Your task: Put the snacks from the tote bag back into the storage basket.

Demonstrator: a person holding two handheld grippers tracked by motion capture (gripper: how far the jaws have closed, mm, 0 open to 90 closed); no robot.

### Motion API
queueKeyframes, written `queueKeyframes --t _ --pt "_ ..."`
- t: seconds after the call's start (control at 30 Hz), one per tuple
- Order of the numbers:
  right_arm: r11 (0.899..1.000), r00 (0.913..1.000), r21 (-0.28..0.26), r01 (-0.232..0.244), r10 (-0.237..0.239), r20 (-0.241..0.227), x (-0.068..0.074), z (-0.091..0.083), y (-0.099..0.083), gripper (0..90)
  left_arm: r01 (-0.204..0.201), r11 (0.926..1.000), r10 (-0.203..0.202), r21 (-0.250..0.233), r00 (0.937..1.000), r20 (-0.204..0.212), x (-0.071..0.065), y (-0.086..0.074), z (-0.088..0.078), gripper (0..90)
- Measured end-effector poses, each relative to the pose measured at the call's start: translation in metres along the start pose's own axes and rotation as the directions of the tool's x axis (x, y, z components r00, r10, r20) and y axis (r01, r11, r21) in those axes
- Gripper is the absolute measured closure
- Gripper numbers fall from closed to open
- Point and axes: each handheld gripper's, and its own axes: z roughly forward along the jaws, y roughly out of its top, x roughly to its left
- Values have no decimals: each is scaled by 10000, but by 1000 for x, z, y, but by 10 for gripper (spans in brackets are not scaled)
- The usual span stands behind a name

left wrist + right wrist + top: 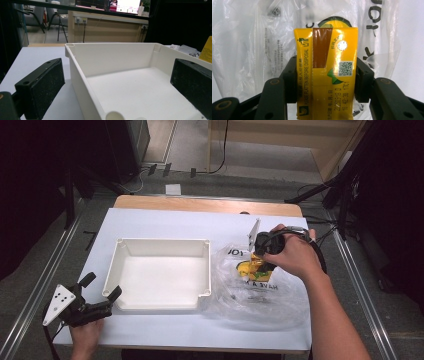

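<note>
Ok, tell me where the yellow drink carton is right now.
The yellow drink carton is clamped in the right gripper, on the table's right side in the high view, over the clear plastic bag just right of the white tray.

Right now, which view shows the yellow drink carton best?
The right gripper view: the yellow drink carton sits close up between the right tool's jaws, print readable. The high view shows a small yellow patch under the hand, over the clear plastic bag. The left gripper view catches a yellow edge.

Premises: a lab or office workroom. Evidence: black curtains (30, 180), floor cables (150, 172), tripod legs (325, 190), lit monitors (120, 5), office chairs (50, 18).
</note>
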Motion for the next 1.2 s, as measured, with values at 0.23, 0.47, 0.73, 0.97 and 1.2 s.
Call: queueKeyframes --t 0.23,0.47,0.73,0.97,1.2 --pt "9999 9999 13 -132 132 -5 1 -9 7 514 -36 10000 36 15 10000 34 0 0 0 0" --pt "9989 9999 -439 -148 145 -61 1 -19 16 515 41 10000 -41 -31 10000 72 0 0 0 0" --pt "9987 9996 -435 -266 265 -40 0 -28 28 515 67 10000 -66 -54 9999 93 0 0 0 0" --pt "9973 9991 -622 -401 393 -145 0 -35 40 515 -211 9997 210 78 9998 68 -5 0 2 0" --pt "9975 9999 -694 -113 109 -60 -1 -40 55 516 -293 9995 292 94 9995 121 -5 0 2 0"
